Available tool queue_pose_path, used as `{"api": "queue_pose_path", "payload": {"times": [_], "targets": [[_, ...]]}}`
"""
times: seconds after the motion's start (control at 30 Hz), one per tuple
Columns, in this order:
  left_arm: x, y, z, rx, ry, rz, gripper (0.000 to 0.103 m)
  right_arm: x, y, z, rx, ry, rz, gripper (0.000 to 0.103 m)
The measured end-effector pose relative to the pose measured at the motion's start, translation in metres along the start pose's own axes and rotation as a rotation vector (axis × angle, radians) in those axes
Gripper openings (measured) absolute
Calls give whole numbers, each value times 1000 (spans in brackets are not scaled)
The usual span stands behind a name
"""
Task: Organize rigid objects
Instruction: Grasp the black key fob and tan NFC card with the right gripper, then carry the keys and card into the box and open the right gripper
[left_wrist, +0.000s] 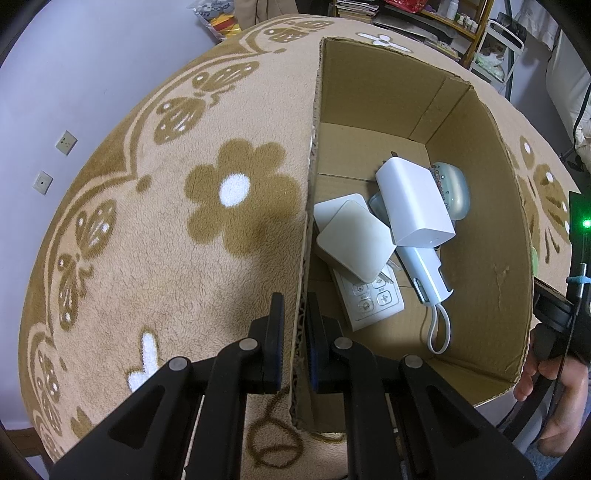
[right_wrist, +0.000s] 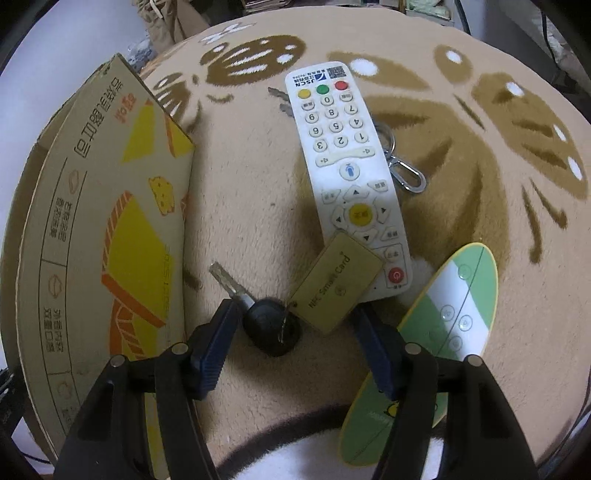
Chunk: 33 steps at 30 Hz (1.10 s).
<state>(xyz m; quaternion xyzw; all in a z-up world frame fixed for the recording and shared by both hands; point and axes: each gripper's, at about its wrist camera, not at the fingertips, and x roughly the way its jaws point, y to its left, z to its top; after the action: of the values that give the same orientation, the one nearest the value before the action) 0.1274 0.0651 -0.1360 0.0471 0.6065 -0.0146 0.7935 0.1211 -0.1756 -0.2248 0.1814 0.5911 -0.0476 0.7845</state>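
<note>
Black car key lies on the fleece blanket inside the wide-open right claw; its NFC card tag could snag the remote. Left claw pinches the cardboard box wall.

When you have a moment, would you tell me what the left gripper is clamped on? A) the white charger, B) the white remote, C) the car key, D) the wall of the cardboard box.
D: the left gripper has its jaws shut on the box wall, one finger outside on the blanket and the other inside the box.
</note>
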Motion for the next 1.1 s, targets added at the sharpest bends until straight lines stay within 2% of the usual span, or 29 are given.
{"api": "queue_pose_path", "payload": {"times": [0.07,0.17,0.2,0.3,0.4,0.43,0.5,0.6,0.8,1.1], "targets": [[0,0,0,1,0,0,11,0,-3,-1,10,-8,2,65],[0,0,0,-2,0,-2,11,-5,-9,-1,27,-25,-18,37],[0,0,0,0,0,0,11,-7,-11,0,31,-31,-11,33],[0,0,0,0,-2,2,11,-8,-17,1,29,-37,20,33],[1,0,0,1,-2,2,11,-14,-22,-1,62,-39,91,31],[1,0,1,2,-2,2,11,-17,-24,-1,75,-39,123,15],[2,0,0,3,-2,3,11,-23,-24,-2,97,-42,187,14],[2,-1,0,2,-2,3,11,-30,-17,-2,50,-67,146,14],[2,0,0,2,-2,3,11,-46,-12,-5,29,-87,157,13],[2,0,0,2,-2,1,11,-98,2,4,-26,-227,198,13]]}}
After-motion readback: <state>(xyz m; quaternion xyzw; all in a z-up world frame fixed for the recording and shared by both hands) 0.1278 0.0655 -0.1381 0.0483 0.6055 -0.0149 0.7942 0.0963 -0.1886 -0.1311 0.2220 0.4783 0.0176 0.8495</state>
